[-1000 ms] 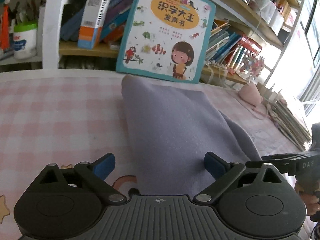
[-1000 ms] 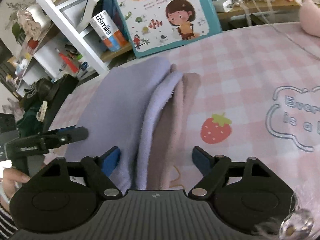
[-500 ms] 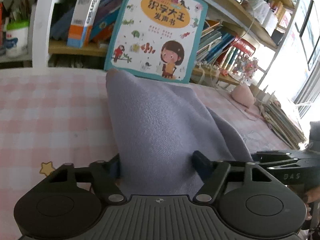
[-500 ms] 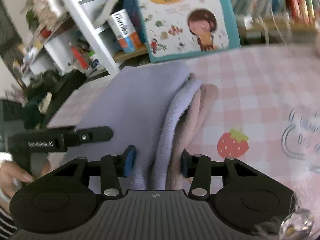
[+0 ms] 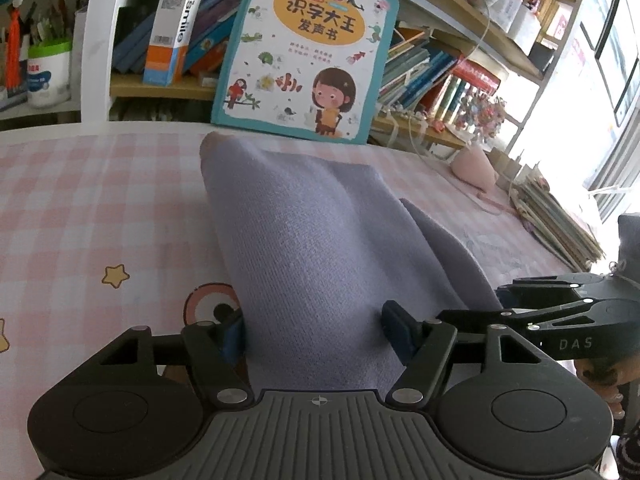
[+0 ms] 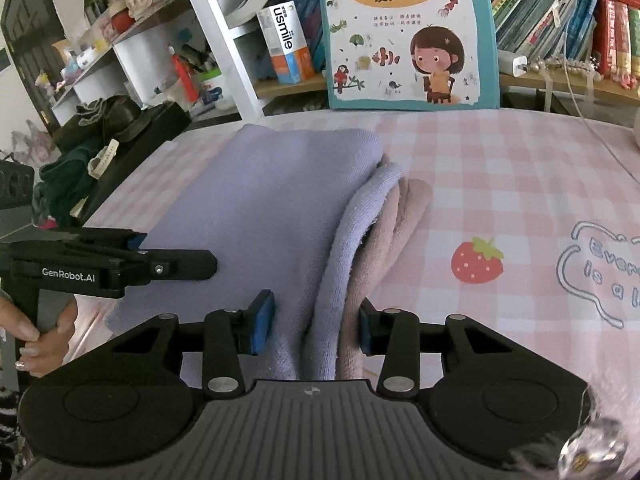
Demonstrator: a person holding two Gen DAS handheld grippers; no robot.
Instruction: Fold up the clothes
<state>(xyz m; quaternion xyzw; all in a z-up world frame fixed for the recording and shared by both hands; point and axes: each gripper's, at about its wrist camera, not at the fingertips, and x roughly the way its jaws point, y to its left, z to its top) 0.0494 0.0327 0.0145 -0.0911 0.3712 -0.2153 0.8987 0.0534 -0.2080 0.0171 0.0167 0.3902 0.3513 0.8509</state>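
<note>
Lavender knit garment [image 5: 316, 248] lies centre frame on pink checked tablecloth [image 5: 80, 208]. My left gripper [image 5: 316, 334] clamps near hem, right gripper [image 6: 316, 330] pinches bunched right-side layers. Soft, light, floppy, probably grippy; best held at thick edges.

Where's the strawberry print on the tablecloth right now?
In the right wrist view, the strawberry print lies right of the folded purple garment, just ahead of the right gripper.

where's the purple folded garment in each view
Left wrist: purple folded garment runs up the centre from between the pads.
Right wrist: it fills centre-left, its bunched right edge between the pads.
Shared landmark: the teal children's book standing behind it.
</note>
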